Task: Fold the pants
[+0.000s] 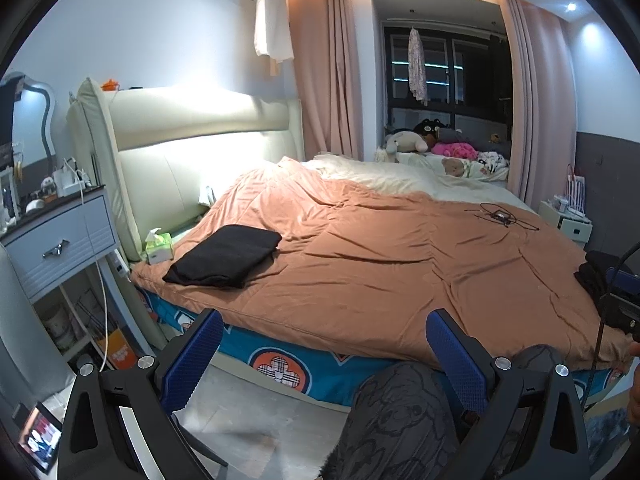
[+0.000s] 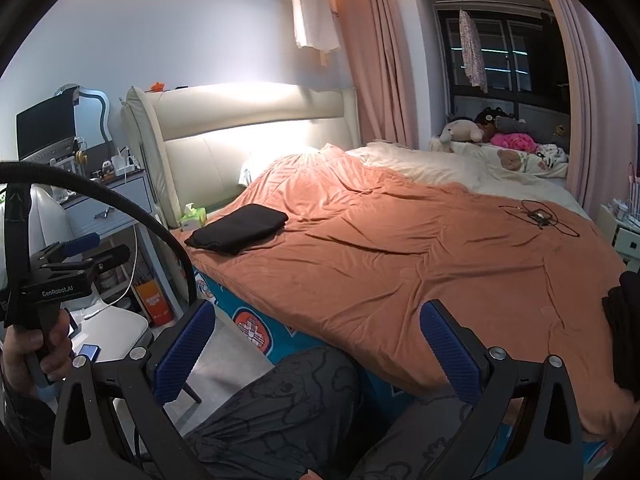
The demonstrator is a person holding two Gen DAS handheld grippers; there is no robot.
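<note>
Black pants (image 1: 226, 255) lie folded in a flat rectangle on the orange blanket (image 1: 380, 264), near the head end of the bed; the right wrist view shows the same folded pants (image 2: 239, 229). My left gripper (image 1: 324, 356) hangs open off the bed's near edge, above a knee, holding nothing. My right gripper (image 2: 316, 350) is also open and empty, back from the bed edge over the person's legs. More dark clothing (image 1: 598, 276) is heaped at the right side of the bed, and this dark pile (image 2: 624, 332) shows at the right rim too.
A tissue box (image 1: 159, 247) sits by the cream headboard (image 1: 192, 148). A tangled black cable (image 1: 502, 216) lies far right on the blanket. A grey nightstand (image 1: 60, 236) stands left of the bed. A hand (image 2: 36, 344) grips the other gripper's handle. Plush toys (image 1: 432, 142) fill the window ledge.
</note>
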